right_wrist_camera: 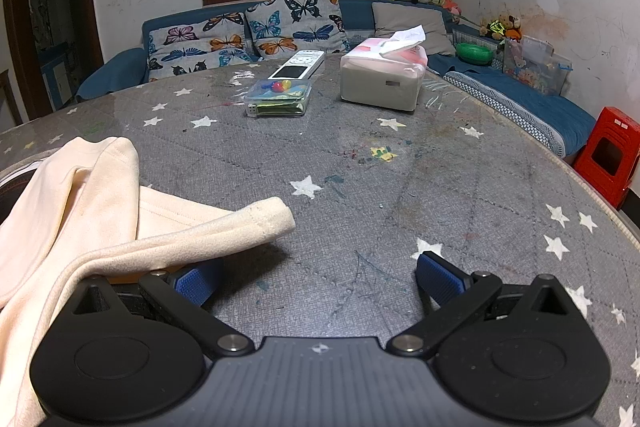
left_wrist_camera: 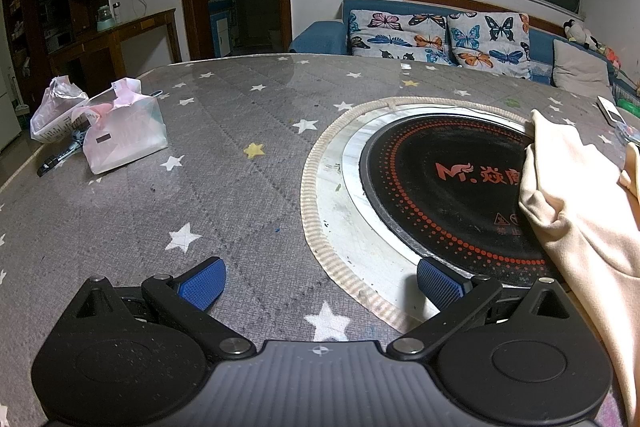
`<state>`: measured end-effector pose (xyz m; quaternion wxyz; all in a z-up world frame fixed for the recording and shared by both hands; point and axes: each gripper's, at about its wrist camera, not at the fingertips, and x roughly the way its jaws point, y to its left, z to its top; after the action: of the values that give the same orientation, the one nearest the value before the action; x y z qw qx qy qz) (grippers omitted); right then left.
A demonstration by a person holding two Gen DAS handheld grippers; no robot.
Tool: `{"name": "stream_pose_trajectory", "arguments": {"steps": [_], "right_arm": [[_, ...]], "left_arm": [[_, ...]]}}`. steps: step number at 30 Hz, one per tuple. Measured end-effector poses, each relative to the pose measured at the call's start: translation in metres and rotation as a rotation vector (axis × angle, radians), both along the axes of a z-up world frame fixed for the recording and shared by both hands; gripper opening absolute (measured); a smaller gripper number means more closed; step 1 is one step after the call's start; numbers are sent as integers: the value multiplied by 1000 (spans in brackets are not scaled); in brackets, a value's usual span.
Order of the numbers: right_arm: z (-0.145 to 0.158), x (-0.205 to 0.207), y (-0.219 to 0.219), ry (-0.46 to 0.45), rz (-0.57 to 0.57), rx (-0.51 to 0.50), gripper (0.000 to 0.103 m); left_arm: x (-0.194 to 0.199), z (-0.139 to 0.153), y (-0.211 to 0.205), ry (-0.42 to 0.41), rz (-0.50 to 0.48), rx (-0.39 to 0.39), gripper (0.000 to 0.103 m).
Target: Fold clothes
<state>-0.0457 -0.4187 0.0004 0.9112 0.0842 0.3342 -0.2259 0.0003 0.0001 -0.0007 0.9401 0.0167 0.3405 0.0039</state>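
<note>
A: Where's the garment?
B: Bunched at nine o'clock of the right gripper, one sleeve lying across the table, its fold draped over the left pad. From the left gripper it's at three o'clock, covering the cooktop edge.
A: The jaws?
B: Both spread wide, holding nothing.

Grey star-print table is carrying a cream garment, tissue pack, remote, clear box, two plastic bags, and a set-in black cooktop.
</note>
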Motion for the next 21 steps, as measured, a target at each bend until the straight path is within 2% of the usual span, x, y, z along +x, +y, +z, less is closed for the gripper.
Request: {"name": "stream_pose_trajectory", "arguments": {"steps": [6,14,21], "right_arm": [[1,-2,-1,-3,5,3,103],[10,-16,7,16,100,-21,103],[24,-39,17,-5,175,28,103]], "left_arm": [[0,1,-1,4,1,1,103],[-9,6,-12,26,-20,-25,103],[-25,15,-30,40,-73,-41,103]]}}
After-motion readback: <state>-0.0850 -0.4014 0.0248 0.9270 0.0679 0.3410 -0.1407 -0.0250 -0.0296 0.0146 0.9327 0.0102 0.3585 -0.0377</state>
